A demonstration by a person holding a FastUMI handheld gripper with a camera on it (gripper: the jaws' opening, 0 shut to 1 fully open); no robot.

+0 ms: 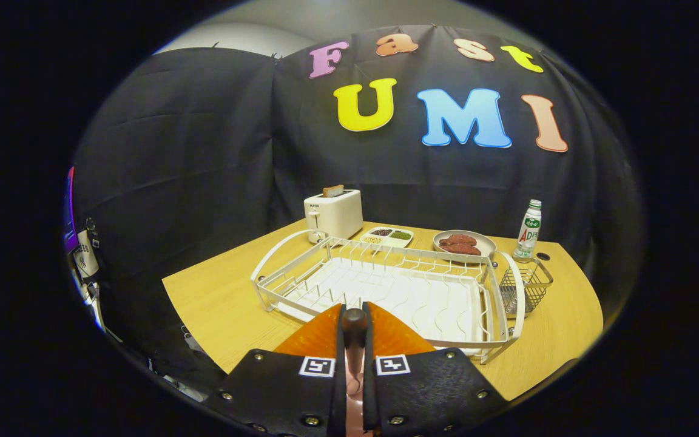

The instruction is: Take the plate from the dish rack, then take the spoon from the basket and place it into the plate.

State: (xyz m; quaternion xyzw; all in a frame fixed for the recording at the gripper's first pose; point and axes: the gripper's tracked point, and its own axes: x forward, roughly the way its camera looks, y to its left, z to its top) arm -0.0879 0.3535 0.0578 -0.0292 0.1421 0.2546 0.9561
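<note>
Above table (216, 303), jaws nearly closed, pinching spoon (354, 340) over orange plate (386, 335).

Booth dim overall; black cloth wall swallows light. Desk (216, 303) evenly lit from above, warm tone, no harsh glare. Soft shadow under dish rack (386, 285) at lower right. Bottle (528, 229) and toaster (333, 213) sharp in centre of frame. Strong fisheye bending: desk edges curve, left margin smeared with purple fringe. Gripper (354, 364) at bottom centre slightly soft, dark, fingers pressed on dark-tipped object.
</note>
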